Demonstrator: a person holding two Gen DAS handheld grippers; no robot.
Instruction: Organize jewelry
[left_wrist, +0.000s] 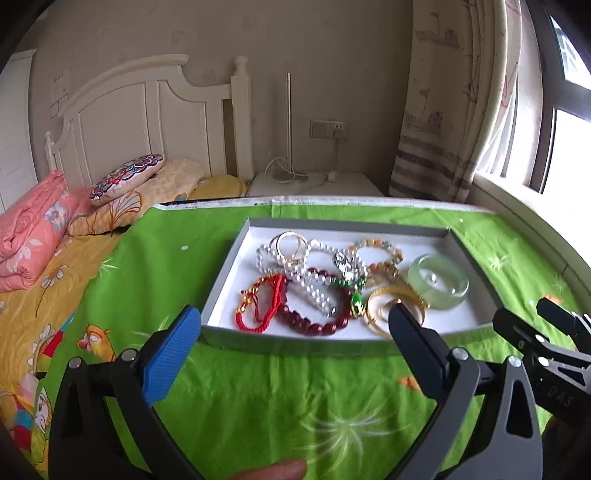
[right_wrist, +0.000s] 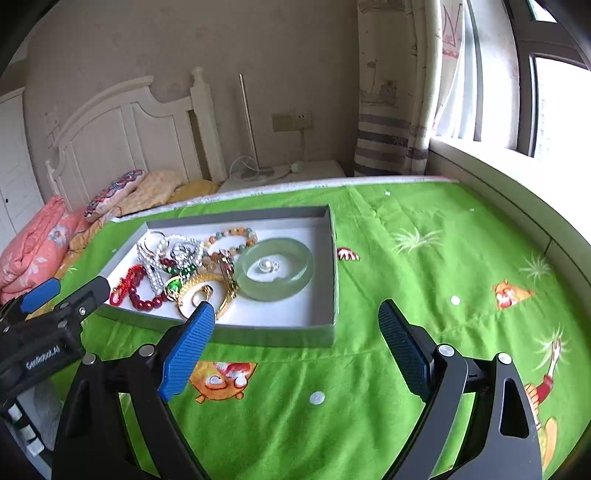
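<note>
A grey tray with a white floor lies on the green cloth and holds a heap of jewelry. In it I see a pale green jade bangle, a dark red bead bracelet, a red cord bracelet, pearl strands, a gold bangle and a pastel bead bracelet. My left gripper hovers open before the tray's near wall, nothing between its fingers. My right gripper is open too, at the tray's near right corner.
The green cloth covers the table. A bed with a pink quilt and pillows lies to the left. A windowsill and a curtain are on the right. A fingertip shows at the bottom edge.
</note>
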